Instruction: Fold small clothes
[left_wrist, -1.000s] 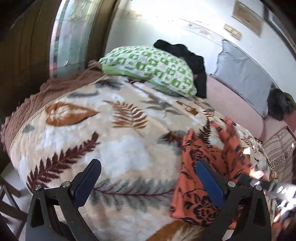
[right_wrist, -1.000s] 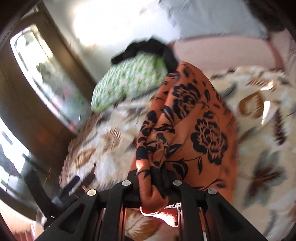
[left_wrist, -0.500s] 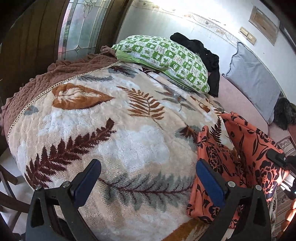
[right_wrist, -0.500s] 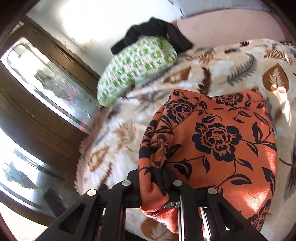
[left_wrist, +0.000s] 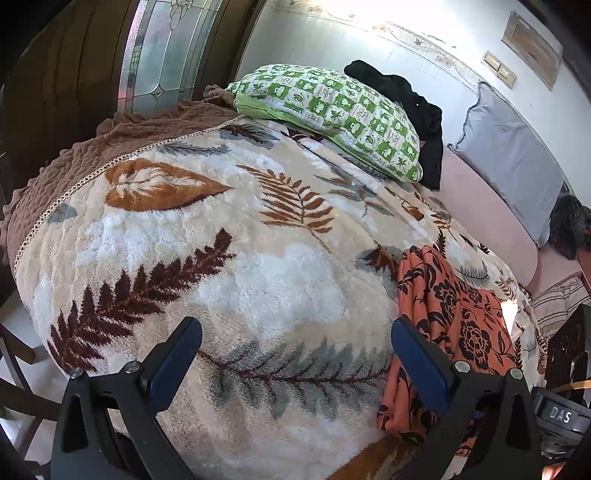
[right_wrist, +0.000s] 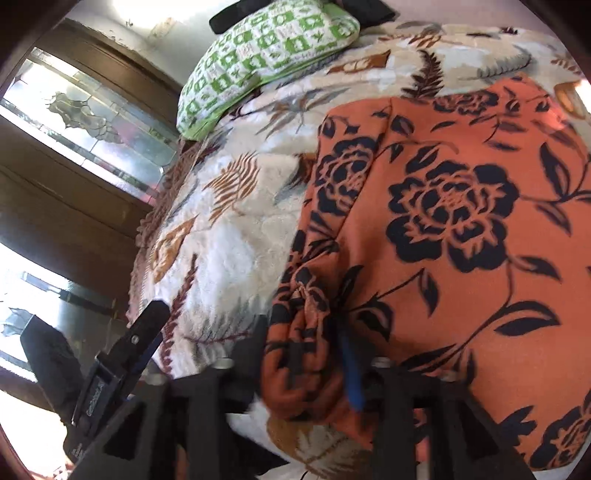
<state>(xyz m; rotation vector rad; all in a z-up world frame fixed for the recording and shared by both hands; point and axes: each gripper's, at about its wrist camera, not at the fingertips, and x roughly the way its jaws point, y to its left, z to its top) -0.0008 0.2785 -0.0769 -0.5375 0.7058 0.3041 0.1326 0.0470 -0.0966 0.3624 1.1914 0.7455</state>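
An orange garment with black flowers (left_wrist: 461, 325) lies spread on the leaf-patterned blanket (left_wrist: 240, 266), to the right of my left gripper (left_wrist: 295, 328). That gripper hovers open over bare blanket with nothing between its fingers. Its right finger is next to the garment's left edge. In the right wrist view the garment (right_wrist: 461, 221) fills the right half. Its bunched corner sits between the jaws of my right gripper (right_wrist: 303, 350). Those jaws are opening, and the blue pad (right_wrist: 351, 373) no longer squeezes the bunch. The frame is blurred by motion.
A green-and-white checked pillow (left_wrist: 332, 110) and a black cloth (left_wrist: 417, 110) lie at the far end of the bed. A grey cushion (left_wrist: 517, 158) leans on the wall. A brown quilt edge (left_wrist: 92, 155) and a wooden glazed door (left_wrist: 159, 55) are on the left.
The right gripper came down with the garment, which now lies spread on the blanket, and its jaws have parted from the bunched corner. The left gripper stayed open and hardly moved.
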